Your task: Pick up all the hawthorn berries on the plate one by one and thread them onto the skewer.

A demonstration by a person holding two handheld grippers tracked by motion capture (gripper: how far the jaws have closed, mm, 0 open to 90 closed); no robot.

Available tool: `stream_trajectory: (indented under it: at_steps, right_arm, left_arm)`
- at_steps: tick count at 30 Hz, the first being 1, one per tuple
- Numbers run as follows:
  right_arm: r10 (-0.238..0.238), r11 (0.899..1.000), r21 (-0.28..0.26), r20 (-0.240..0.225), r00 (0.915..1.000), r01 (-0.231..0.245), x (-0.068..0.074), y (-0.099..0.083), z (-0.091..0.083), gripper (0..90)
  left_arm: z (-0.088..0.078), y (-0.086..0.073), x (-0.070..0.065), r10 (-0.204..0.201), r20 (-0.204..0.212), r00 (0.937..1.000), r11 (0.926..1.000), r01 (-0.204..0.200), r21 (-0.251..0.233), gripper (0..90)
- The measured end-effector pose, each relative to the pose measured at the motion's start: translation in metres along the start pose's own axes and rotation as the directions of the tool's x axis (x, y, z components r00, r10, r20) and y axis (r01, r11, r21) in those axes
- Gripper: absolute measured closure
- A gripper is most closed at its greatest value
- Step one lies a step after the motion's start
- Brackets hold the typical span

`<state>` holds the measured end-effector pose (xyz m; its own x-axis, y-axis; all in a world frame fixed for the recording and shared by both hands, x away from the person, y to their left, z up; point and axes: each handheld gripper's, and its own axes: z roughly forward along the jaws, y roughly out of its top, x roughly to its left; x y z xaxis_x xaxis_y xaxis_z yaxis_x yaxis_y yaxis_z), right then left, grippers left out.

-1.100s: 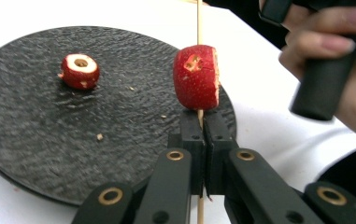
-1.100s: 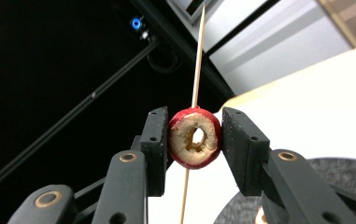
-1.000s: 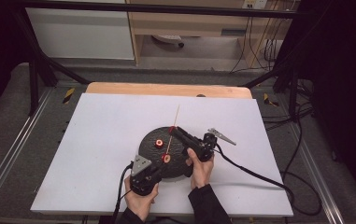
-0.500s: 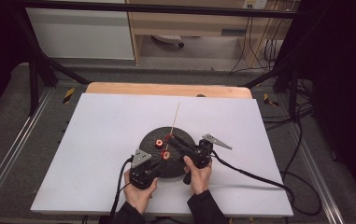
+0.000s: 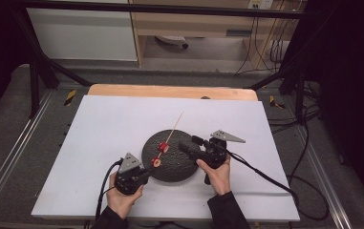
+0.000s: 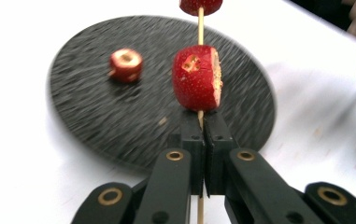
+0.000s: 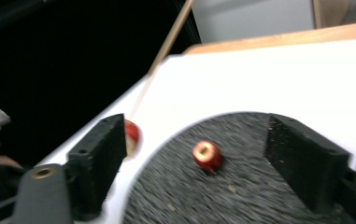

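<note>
The left gripper [image 6: 202, 128] is clamped on the skewer [image 5: 174, 128], whose long axis points away over the plate [image 5: 184, 167]. The right gripper's [image 7: 199, 163] jaws have just been opening, nothing between them.

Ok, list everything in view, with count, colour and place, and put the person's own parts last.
plate: one, black, round, on the white board.
skewer: one, pale wood, slanting over the plate, its low end in the left gripper.
fruit pieces on skewer: two, red.
loose fruit piece: one, red, lying on the plate.
board: one, white, on the wooden table.
left gripper: black, shut on the skewer.
right gripper: black, open over the plate, jaws just widened, nothing between.
hands: two, at the near edge.
</note>
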<state>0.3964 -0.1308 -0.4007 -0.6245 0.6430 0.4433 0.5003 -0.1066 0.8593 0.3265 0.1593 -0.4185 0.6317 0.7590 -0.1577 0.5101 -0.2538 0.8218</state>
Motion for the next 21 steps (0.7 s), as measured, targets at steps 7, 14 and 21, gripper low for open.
stream_trajectory:
  at_steps: [7,14,21]
  right_arm:
    - [-0.172,0.960,0.230,0.042,0.9842,0.158,0.002,0.015,0.011,13.5]
    - [-0.296,0.844,0.470,0.008,0.9551,0.258,0.013,0.024,0.052,16.2]
    - [-0.370,0.745,0.595,-0.007,0.9288,0.302,0.014,0.026,0.091,25.9]
  left_arm:
    - [-0.026,-0.012,0.034,0.016,-0.037,0.9992,0.9977,-0.014,0.067,88.4]
    - [-0.038,-0.019,0.057,0.020,-0.052,0.9984,0.9902,-0.012,0.139,88.3]
    - [-0.039,-0.022,0.062,0.030,-0.087,0.9958,0.9853,-0.014,0.170,88.3]
